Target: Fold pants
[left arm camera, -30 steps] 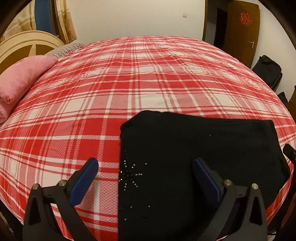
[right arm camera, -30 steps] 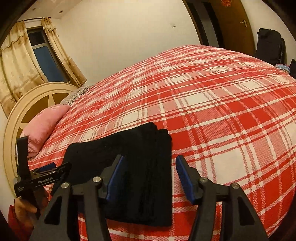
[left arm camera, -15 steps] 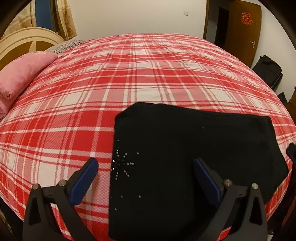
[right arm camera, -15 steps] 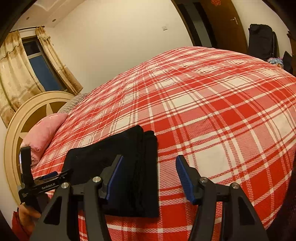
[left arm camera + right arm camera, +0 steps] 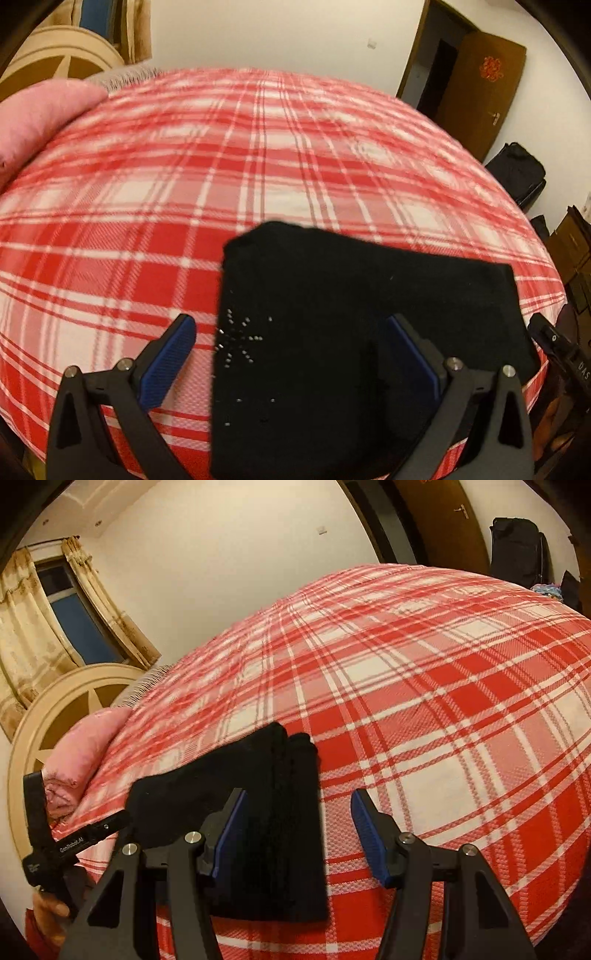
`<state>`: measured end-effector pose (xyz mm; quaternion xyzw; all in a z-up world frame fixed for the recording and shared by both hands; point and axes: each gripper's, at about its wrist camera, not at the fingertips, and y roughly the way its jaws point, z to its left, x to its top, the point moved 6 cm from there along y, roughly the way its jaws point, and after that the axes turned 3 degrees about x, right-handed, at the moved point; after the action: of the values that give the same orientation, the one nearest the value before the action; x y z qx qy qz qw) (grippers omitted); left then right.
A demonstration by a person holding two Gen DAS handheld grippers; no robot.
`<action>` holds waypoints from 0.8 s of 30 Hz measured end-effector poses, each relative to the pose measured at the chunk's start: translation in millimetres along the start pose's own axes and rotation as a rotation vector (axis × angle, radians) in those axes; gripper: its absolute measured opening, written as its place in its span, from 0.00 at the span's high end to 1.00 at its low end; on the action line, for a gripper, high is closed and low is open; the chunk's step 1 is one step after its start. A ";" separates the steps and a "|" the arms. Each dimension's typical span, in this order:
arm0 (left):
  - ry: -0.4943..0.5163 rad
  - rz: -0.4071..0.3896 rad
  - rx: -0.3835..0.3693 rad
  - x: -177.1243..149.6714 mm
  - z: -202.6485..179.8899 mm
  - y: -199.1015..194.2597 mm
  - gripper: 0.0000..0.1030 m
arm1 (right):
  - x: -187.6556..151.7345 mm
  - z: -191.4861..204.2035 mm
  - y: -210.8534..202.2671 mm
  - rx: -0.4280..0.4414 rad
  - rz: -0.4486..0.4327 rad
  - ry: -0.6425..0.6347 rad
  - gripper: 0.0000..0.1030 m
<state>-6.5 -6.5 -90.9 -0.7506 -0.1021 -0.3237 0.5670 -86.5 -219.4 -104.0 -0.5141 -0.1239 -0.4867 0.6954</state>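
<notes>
The left gripper is held with its jaws spread wide above the near edge of the bed, nothing between them being gripped; the folded black pants are seen under its right finger, their left edge falling between the fingers. The right gripper is likewise parted and empty, the right edge of the pants lying between its fingers. The near end of the pants is cut off below in the left view. A pink pillow is partly cropped at the bed's far left corner.
</notes>
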 end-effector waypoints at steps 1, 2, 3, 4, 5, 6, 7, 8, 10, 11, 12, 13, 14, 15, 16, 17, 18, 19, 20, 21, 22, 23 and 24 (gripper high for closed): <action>0.008 0.011 0.005 -2.9 -1.7 2.2 0.00 | -2.7 0.0 3.1 0.014 0.012 0.012 0.42; 0.019 0.028 0.013 -6.3 -3.9 6.1 0.00 | -5.9 -0.2 7.0 0.034 0.028 0.028 0.42; 0.021 0.038 0.016 -8.9 -5.3 9.1 0.00 | -8.6 -0.9 10.4 0.048 0.041 0.044 0.42; 0.013 0.037 0.011 -9.9 -5.2 9.5 0.00 | -11.4 -2.1 13.4 0.059 0.051 0.060 0.42; -0.002 0.039 0.002 -10.1 -4.8 10.0 0.00 | -13.3 -3.0 15.8 0.062 0.057 0.070 0.40; -0.009 0.041 -0.001 -9.9 -4.3 10.4 0.00 | -14.0 -2.5 16.3 0.065 0.053 0.072 0.38; -0.011 0.042 -0.002 -9.5 -4.4 10.4 0.00 | -14.7 -0.3 16.7 0.069 0.050 0.065 0.35; -0.008 0.042 0.001 -8.9 -5.1 10.9 0.00 | -15.9 3.2 17.7 0.065 0.052 0.049 0.30; -0.004 0.040 0.005 -9.3 -6.7 11.0 0.00 | -19.3 11.3 18.9 0.055 0.052 0.016 0.24; -0.006 0.040 0.006 -8.9 -6.8 11.4 0.00 | -20.8 14.9 19.4 0.053 0.051 0.003 0.22; -0.007 0.039 0.005 -9.0 -6.6 11.5 0.00 | -22.3 17.3 20.5 0.050 0.050 -0.006 0.21; -0.007 0.039 0.006 -9.1 -7.0 11.8 0.00 | -23.6 19.4 21.7 0.040 0.049 -0.018 0.20; -0.006 0.039 0.006 -9.1 -6.2 11.6 0.00 | -24.3 20.8 22.7 0.030 0.048 -0.029 0.19; -0.006 0.039 0.006 -9.0 -6.4 11.8 0.00 | -24.8 21.9 23.4 0.021 0.047 -0.040 0.19; -0.006 0.038 0.007 -8.6 -6.4 12.2 0.00 | -25.2 23.0 24.4 0.012 0.046 -0.052 0.18; -0.005 0.038 0.006 -8.4 -6.0 11.9 0.00 | -25.1 23.1 24.6 0.008 0.044 -0.060 0.18; -0.005 0.037 0.005 -8.0 -6.2 12.6 0.00 | -25.7 24.0 25.3 0.003 0.042 -0.068 0.18; -0.004 0.035 0.005 -7.1 -6.5 14.0 0.00 | -26.6 24.9 25.9 -0.003 0.041 -0.077 0.18; -0.003 0.033 0.005 -6.2 -6.4 15.5 0.00 | -27.5 26.1 26.5 -0.009 0.043 -0.089 0.18; -0.003 0.032 0.006 -6.2 -6.5 15.7 0.00 | -28.3 28.2 27.4 -0.016 0.048 -0.107 0.18; -0.003 0.031 0.006 -6.4 -6.1 15.5 0.00 | -29.8 30.9 28.6 -0.028 0.060 -0.137 0.19; -0.005 0.031 0.006 -6.2 -5.9 15.9 0.00 | -29.9 32.4 29.3 -0.035 0.064 -0.153 0.22; -0.006 0.032 0.006 -6.1 -5.7 16.2 0.00 | -30.5 33.8 29.7 -0.043 0.069 -0.167 0.23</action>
<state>-4.9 -15.9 -106.5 -0.7515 -0.0930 -0.3120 0.5738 -66.6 -174.4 -127.3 -0.5714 -0.1533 -0.4206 0.6878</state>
